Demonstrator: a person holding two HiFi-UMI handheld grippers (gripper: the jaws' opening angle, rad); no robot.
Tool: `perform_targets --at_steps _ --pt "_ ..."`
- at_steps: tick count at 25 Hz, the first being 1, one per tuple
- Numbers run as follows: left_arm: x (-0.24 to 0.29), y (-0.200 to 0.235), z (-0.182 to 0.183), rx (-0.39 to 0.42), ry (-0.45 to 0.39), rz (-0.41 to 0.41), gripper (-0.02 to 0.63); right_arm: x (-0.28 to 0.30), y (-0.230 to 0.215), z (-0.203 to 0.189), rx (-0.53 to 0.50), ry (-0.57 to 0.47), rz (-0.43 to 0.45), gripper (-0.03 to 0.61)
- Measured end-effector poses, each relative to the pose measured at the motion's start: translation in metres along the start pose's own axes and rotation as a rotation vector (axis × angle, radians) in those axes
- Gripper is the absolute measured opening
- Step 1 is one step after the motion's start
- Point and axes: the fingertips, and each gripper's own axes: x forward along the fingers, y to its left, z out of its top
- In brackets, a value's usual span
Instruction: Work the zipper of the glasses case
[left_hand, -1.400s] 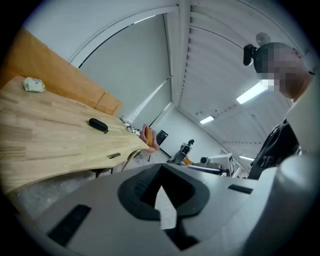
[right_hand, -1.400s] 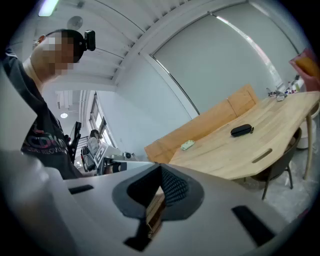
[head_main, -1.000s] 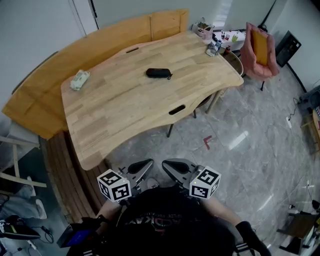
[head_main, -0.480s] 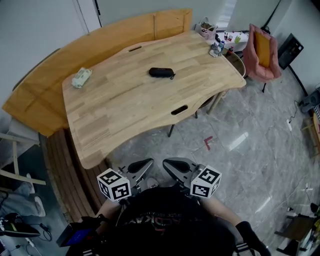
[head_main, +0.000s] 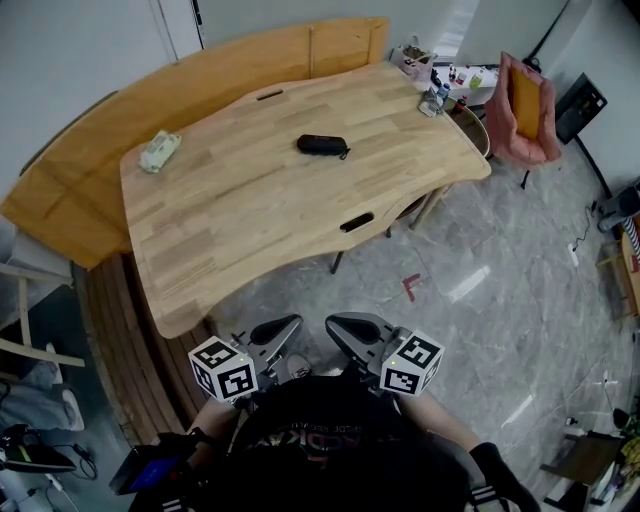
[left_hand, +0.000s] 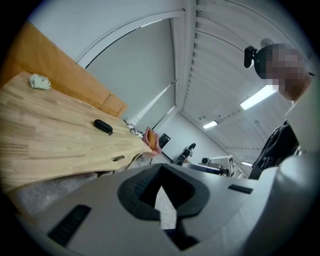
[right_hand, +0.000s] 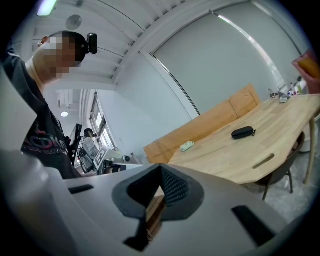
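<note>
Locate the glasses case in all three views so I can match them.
Head view: case upper centre, on the table.
Left gripper view: case left of centre, small.
Right gripper view: case right of centre.
Shared landmark: pale packet on the same table.

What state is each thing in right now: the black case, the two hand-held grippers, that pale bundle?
Glasses case, lying flat on the table, looks closed, nothing touching it.
Left hand-held gripper, shut, empty, short of the table.
Right hand-held gripper, shut, empty, short of the table.
Pale bundle, lying crumpled near the table's edge.
</note>
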Motion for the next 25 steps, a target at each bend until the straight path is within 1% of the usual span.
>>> perform_targets --at_steps 9,15,18,25 --pt "0.039 0.005 0.011 -0.024 -0.011 0.042 0.009 -0.012 -0.036 0.021 0.006 0.014 0.036 0.014" --pt "0.081 0.001 0.027 -0.012 -0.044 0.08 0.009 -0.03 -0.068 0.051 -0.02 0.009 0.099 0.014" --pt "0.104 -0.001 0.031 -0.006 -0.055 0.093 0.009 -0.04 -0.087 0.059 -0.031 0.022 0.121 0.014" --pt "0.152 0.003 0.036 -0.01 -0.063 0.153 0.009 -0.058 -0.134 0.075 -0.008 0.048 0.156 0.014"
